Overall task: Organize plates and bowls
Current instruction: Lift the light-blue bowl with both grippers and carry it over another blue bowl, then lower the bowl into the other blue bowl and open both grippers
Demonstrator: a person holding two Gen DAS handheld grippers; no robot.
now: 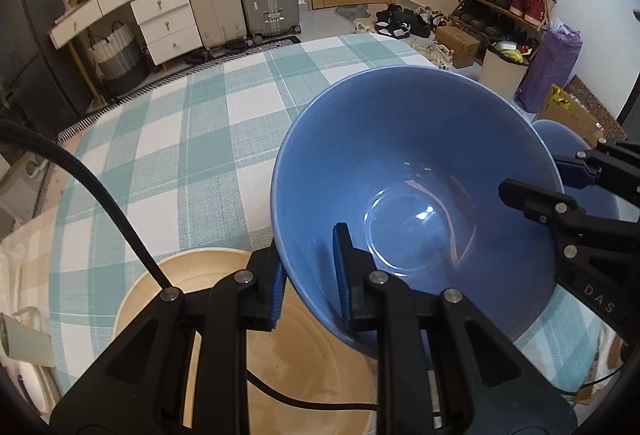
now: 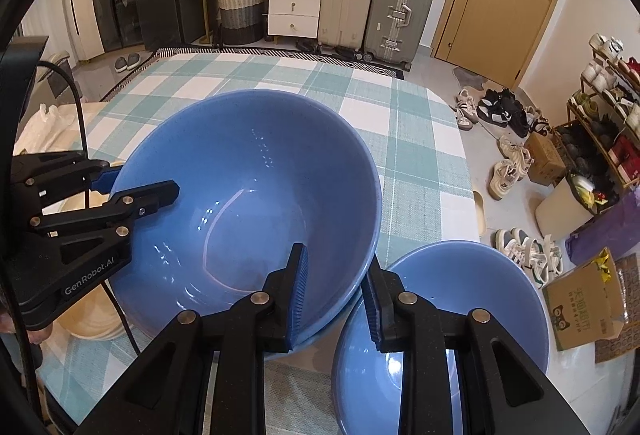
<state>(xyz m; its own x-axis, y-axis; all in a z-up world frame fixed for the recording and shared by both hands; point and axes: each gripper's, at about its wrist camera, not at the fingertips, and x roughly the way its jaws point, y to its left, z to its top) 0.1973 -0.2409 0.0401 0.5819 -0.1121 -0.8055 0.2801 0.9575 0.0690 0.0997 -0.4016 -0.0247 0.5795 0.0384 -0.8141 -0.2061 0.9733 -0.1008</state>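
1. While I hold the left gripper [image 1: 308,275] nearly shut, its pads pinch the near rim of the big blue bowl [image 1: 416,171], one finger inside the wall and one outside.
2. My right gripper [image 2: 336,291] straddles the same bowl's rim on the opposite side, its jaws parted enough that I judge the pads only loosely touch the wall, if at all.
3. I judge the bowl stiff, glazed, slippery and breakable, and fairly heavy for a rim pinch; two opposite rim holds suit it best.
4. It looks glossy blue, deep, empty, and is tilted.
5. Just beside my right gripper sits a smaller blue bowl [image 2: 440,315]; under my left lies a tan plate [image 1: 304,375] on the checked tablecloth [image 1: 192,139].
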